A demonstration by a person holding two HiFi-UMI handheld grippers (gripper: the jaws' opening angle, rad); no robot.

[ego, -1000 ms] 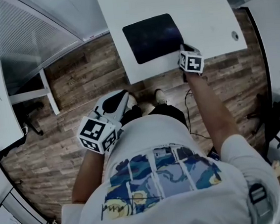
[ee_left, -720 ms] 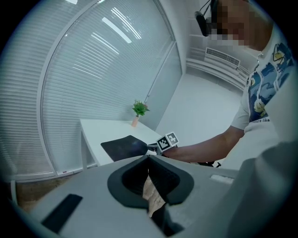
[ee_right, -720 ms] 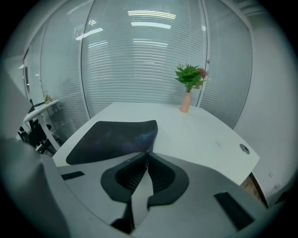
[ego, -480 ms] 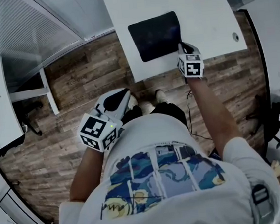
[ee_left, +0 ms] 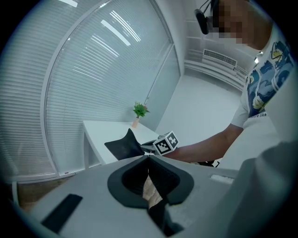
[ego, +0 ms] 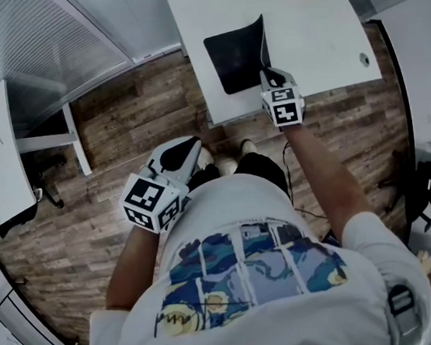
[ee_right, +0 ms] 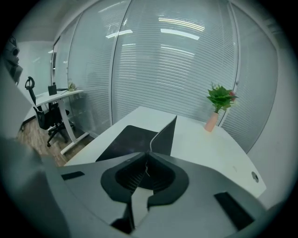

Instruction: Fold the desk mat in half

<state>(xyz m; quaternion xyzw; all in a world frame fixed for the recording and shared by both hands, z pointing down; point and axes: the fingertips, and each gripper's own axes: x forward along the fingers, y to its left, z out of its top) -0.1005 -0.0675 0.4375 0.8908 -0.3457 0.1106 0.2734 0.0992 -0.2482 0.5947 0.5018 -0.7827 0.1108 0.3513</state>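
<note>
Your right gripper [ego: 268, 74] is clenched on the near right corner of the desk mat [ego: 233, 60], which lies on the white desk [ego: 323, 34] at 12 o'clock, its right side lifted as a flap. Swing that corner in an arc toward 9 o'clock and match it to the opposite edge. Your left gripper [ego: 186, 149], at your waist, is clamped shut on nothing. It could pin the flat half. The flap hides the desk behind it, and how deep the pinch sits is unclear.
</note>
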